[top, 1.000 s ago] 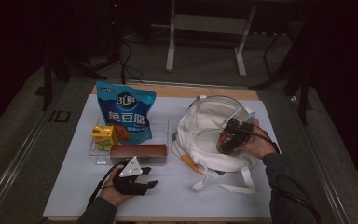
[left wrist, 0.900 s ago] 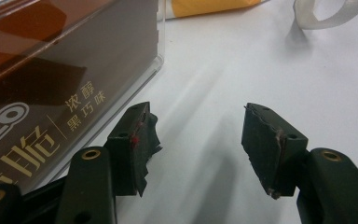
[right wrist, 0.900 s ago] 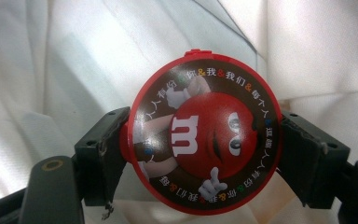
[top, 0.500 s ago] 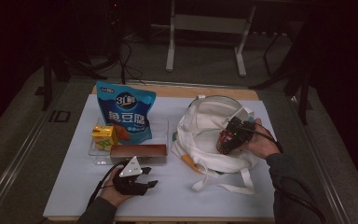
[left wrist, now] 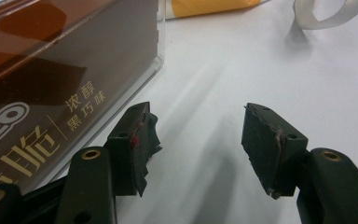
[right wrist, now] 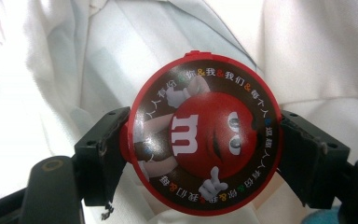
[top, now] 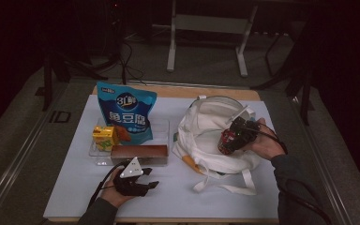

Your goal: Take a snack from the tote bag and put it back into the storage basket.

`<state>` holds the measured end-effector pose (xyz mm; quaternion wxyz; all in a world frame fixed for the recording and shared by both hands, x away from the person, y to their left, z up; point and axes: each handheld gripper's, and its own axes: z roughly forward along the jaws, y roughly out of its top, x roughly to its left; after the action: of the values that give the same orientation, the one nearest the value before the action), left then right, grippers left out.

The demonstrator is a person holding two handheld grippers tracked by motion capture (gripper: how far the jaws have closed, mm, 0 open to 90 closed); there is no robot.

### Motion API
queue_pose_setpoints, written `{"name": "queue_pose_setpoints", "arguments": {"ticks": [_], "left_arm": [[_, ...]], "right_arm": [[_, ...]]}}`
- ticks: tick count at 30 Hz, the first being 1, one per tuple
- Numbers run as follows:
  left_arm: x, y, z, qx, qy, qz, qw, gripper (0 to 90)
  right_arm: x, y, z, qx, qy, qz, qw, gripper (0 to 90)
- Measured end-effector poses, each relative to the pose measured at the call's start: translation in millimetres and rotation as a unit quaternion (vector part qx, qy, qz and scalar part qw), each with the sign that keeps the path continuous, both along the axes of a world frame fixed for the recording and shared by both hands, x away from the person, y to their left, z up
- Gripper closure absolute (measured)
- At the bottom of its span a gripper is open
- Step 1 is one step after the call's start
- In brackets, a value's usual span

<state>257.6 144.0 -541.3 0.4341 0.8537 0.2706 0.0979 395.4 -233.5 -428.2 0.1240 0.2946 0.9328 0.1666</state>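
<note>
Right gripper view: your right gripper [right wrist: 205,154] has its fingers [right wrist: 105,149] clamped on either side of the round red candy tub [right wrist: 205,140], lid facing the camera, over the white bag [right wrist: 51,70]. High view: tub sits above the bag's open mouth, right of the clear tray [top: 166,133]. Your left gripper [left wrist: 196,140] rests on the desk [left wrist: 261,70], fingers apart, nothing between them, beside the brown box [left wrist: 51,93].

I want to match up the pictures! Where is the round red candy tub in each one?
High view: the candy tub is right of middle, in the right gripper, over the white bag.
Left gripper view: not in it.
Right gripper view: it sits mid-picture, clamped between the jaws.
Shared landmark: the white bag behind it.
</note>
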Motion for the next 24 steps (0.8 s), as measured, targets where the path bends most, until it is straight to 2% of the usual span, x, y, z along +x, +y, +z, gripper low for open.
{"name": "queue_pose_setpoints", "arguments": {"ticks": [24], "left_arm": [[0.0,0.0,0.0,0.0,0.0,0.0,1.0,42.9]], "right_arm": [[-13.2,11.8,24.3,0.002,-0.023,0.044,0.9988,23.9]]}}
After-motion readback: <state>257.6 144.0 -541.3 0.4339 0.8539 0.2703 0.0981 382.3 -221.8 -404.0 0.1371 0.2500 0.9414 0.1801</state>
